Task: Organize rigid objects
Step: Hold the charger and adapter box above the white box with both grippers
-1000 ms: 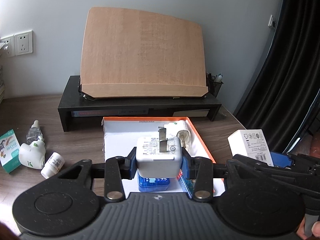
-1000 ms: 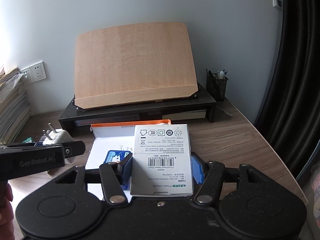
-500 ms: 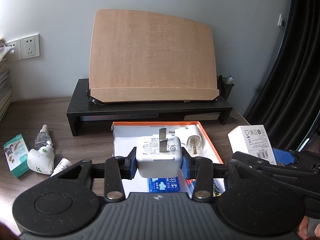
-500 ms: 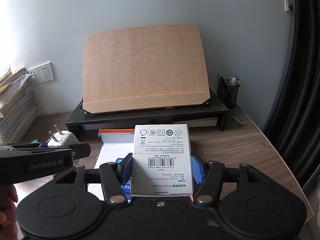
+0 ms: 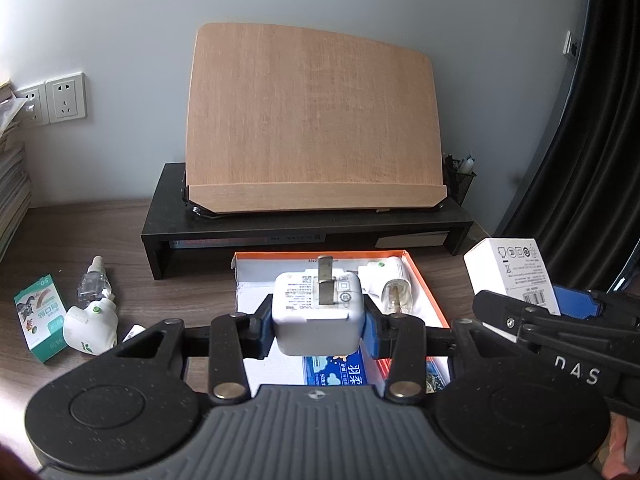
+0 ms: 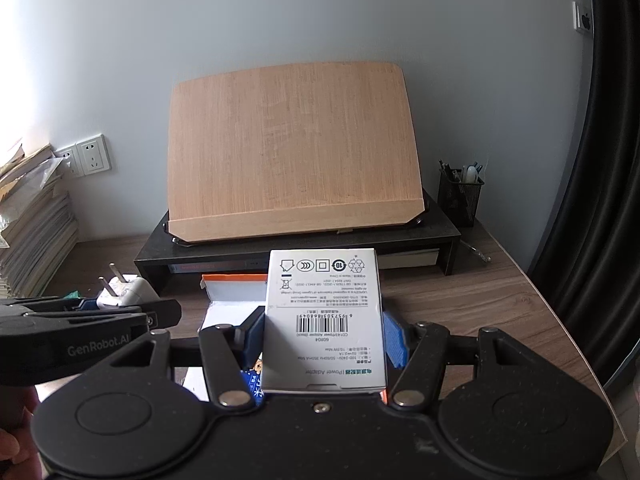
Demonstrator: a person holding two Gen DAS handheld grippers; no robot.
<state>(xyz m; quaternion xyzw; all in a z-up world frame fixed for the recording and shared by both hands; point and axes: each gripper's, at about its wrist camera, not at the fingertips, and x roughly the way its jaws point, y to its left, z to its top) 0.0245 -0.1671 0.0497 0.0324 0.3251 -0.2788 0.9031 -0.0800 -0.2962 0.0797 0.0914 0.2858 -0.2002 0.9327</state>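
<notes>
My left gripper (image 5: 319, 322) is shut on a white plug adapter (image 5: 319, 312), prongs up, held above the orange-rimmed white tray (image 5: 430, 296). In the right wrist view that adapter (image 6: 126, 291) shows at the left. My right gripper (image 6: 324, 338) is shut on a white power adapter box (image 6: 324, 320) with a barcode, its blue pads pressing both sides. The same box (image 5: 510, 272) appears at the right of the left wrist view. In the tray lie a clear-ended white plug (image 5: 394, 288) and a blue tissue pack (image 5: 338, 372).
Behind the tray stands a black monitor riser (image 5: 304, 228) carrying a tilted wooden board (image 5: 312, 120). A green box (image 5: 40, 316), a white refill bottle (image 5: 90, 326) and a clear bottle (image 5: 94, 284) lie at the left. A mesh pen holder (image 6: 460, 196) sits at the right, paper stacks (image 6: 32, 232) at the left.
Both grippers have drawn back and risen a little with their loads, so the tray and riser sit farther off. The grips have not changed.
</notes>
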